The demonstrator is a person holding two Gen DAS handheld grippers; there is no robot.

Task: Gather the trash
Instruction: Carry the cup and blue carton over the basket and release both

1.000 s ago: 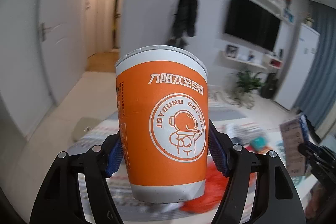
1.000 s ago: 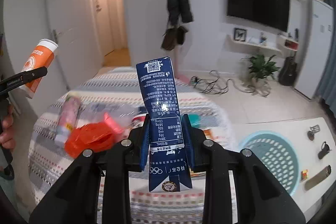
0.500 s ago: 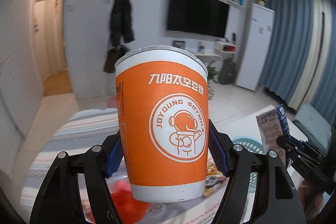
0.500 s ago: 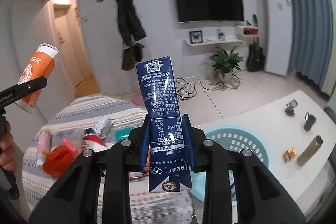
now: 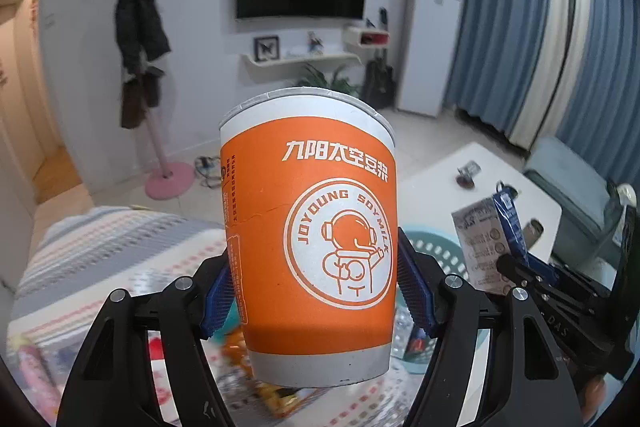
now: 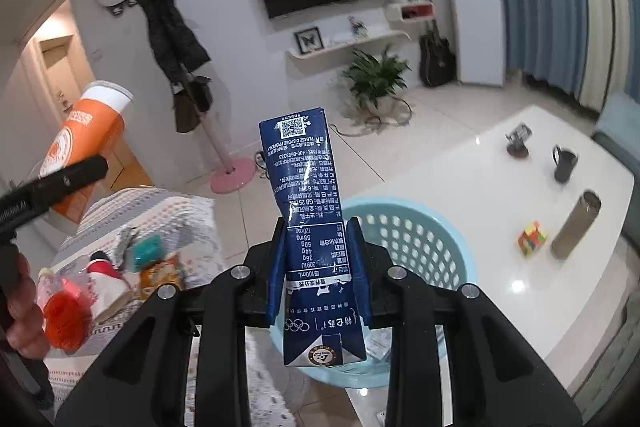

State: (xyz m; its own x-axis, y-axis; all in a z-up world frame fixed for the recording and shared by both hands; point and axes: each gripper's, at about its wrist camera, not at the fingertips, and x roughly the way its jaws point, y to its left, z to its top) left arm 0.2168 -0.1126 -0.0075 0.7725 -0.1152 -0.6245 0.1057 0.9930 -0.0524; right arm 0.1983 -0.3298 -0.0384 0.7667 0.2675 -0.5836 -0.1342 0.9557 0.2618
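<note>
Both tongs are clenched on trash. Left gripper pinches an orange cup between its blue pads, gripping the lower half of the cup wall; the cup stands upright in the jaws, its white rim on top and its white base below the pads. In the right wrist view the same cup appears at the far left, tilted, held up in the air above a striped cloth.

Right gripper clamps a flattened dark blue carton about the middle, the printed text upside down and the carton's crumpled upper part leaning slightly left. From the left wrist view the carton shows at the right, its pale face and blue edge rising from the other tool's jaws.

Directly behind and below the carton sits a light blue basket with a perforated wall, on the floor between the striped cloth and a white table. Some pale wrapper lies inside it, near the carton's lower corner. The basket rim also peeks out just right of the cup.

On the striped cloth lie more scraps: an orange-red crumpled bag, a teal packet, and a snack wrapper. The white table carries a dark mug, a metal flask lying on its side, and a colour cube.
</note>
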